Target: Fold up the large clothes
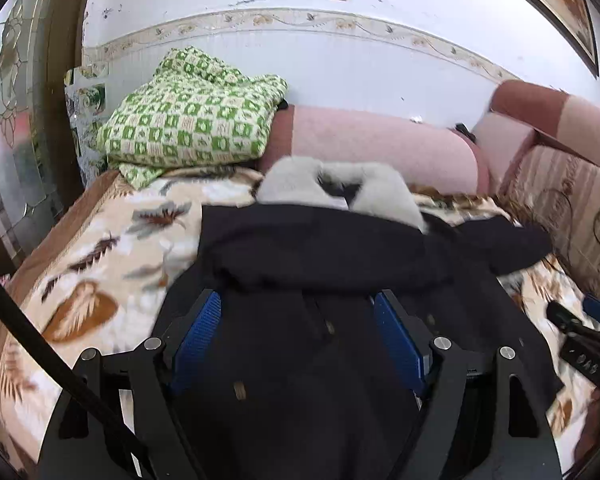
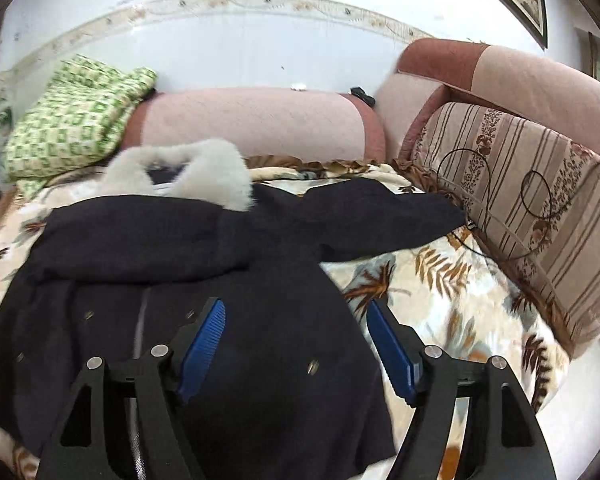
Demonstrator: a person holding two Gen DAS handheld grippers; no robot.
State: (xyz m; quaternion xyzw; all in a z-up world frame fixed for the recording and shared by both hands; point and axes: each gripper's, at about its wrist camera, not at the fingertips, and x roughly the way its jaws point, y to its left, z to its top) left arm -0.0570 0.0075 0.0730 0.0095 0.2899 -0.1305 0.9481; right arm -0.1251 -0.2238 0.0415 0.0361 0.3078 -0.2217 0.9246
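Coat (image 2: 204, 280): dark navy, grey fur collar (image 2: 188, 172), lying flat on leaf-print blanket (image 2: 440, 288); one sleeve folded across chest, other stretched toward striped cushion (image 2: 520, 208).
Left gripper (image 1: 298, 312): fingers spread, nothing held.
Right gripper (image 2: 296, 320): fingers spread, empty above coat edge.

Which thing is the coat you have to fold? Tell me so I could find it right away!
Look at the sofa, spread with a leaf-print blanket. The coat lies flat in the middle of that blanket, in front of the pink bolster. It is the only dark navy thing there, with a fluffy white fur collar, unlike the green checked cloth heaped at the left.
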